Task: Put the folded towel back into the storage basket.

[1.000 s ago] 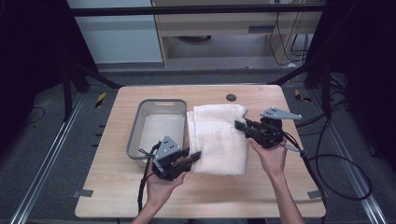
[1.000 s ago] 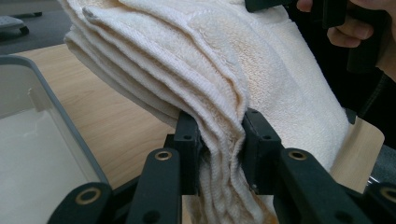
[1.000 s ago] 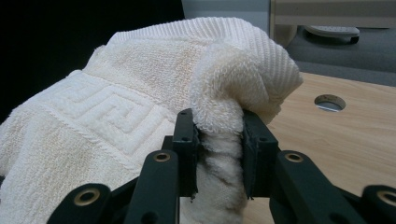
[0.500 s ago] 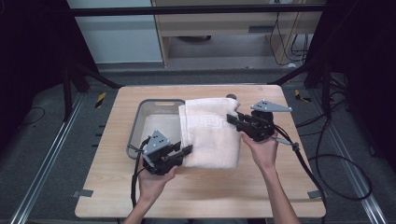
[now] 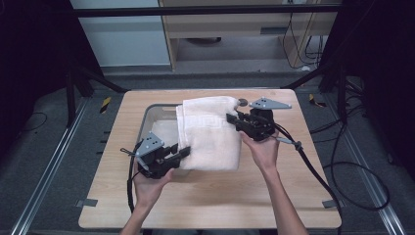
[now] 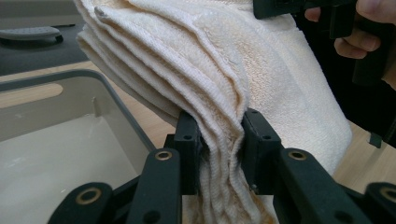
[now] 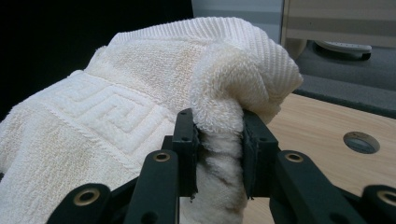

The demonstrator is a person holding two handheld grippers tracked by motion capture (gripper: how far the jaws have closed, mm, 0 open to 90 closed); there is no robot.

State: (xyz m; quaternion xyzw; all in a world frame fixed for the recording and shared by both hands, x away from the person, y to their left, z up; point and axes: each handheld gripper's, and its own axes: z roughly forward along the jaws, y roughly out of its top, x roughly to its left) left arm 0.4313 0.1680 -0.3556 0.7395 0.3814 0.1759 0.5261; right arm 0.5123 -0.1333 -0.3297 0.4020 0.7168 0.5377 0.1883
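On the pale wooden bench (image 5: pixel 293 196), the folded cream terry towel with a raised key-pattern band (image 5: pixel 208 134) has shifted left and farther from the person than it was a second ago: then it lay mostly on the bare wood just right of the grey rectangular plastic bin (image 5: pixel 149 120), and now its left part overlaps the bin's right rim and hangs over the inside. That reads as a carry toward the bin, well under way but not finished, since most of the towel is over the bench rather than inside the walls. The left tool (image 5: pixel 177 152) has moved up and left with it and is clamped on the towel's near-left corner; the left gripper view shows the stacked folded edges pinched between its black jaws, right beside the bin's rim (image 6: pixel 126 116). The right tool (image 5: pixel 234 119) is closed on the towel's far-right edge, with a thick roll of terry bunched between its jaws in the right gripper view. A small dark round disc (image 5: pixel 242 102) lies on the bench just beyond the towel's far edge.
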